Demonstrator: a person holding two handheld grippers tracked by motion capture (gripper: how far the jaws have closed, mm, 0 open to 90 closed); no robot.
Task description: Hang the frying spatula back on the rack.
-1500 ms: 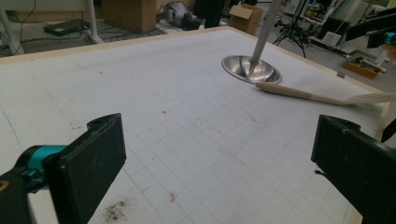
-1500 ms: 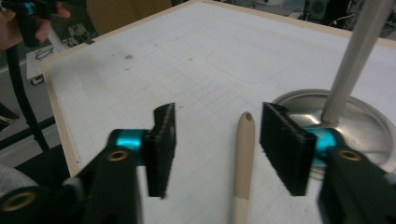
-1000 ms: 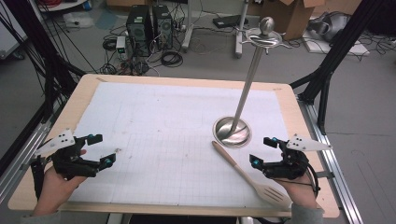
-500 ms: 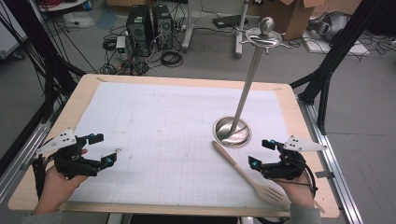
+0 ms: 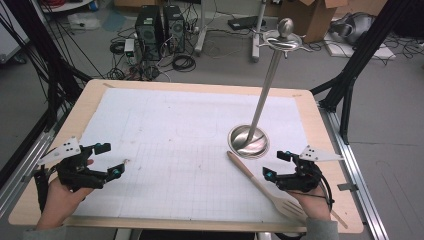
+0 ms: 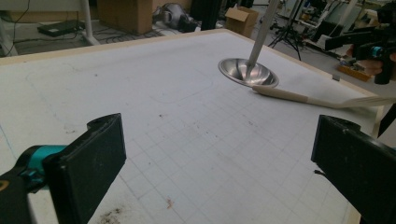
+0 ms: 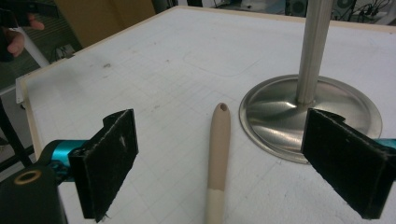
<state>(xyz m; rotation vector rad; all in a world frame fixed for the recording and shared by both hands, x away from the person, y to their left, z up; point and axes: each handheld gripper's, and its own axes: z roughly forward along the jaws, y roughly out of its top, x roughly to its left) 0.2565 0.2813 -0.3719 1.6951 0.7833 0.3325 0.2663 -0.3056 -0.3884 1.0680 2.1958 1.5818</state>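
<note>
Near the counter's (image 5: 200, 85) front right corner lies a pale wooden slotted spatula (image 5: 260, 185), flat on the white grid-lined mat (image 5: 175, 130). Its long axis runs diagonally: handle tip just beside the round base of the shiny steel upright stand (image 5: 248, 141), slotted blade at the front edge under the person's right hand. Right gripper (image 5: 277, 165) sits just right of the handle, fingers spread wide, holding nothing. From the right gripper view the spatula handle (image 7: 218, 154) runs straight up the gap between the two black fingers (image 7: 109, 158), tip pointing away, stand base (image 7: 275, 116) ahead on the right side. So the handle is already lined up with the opening; likely next move is drop and close across the shaft. Right hand is clearly nearer. Left gripper (image 5: 107, 160) rests at the front left corner, well apart from the spatula, fingers also spread and empty; in its view the spatula (image 6: 303, 97) lies far across the mat. Risk, judging by closeness: right finger clipping the stand base.
</note>
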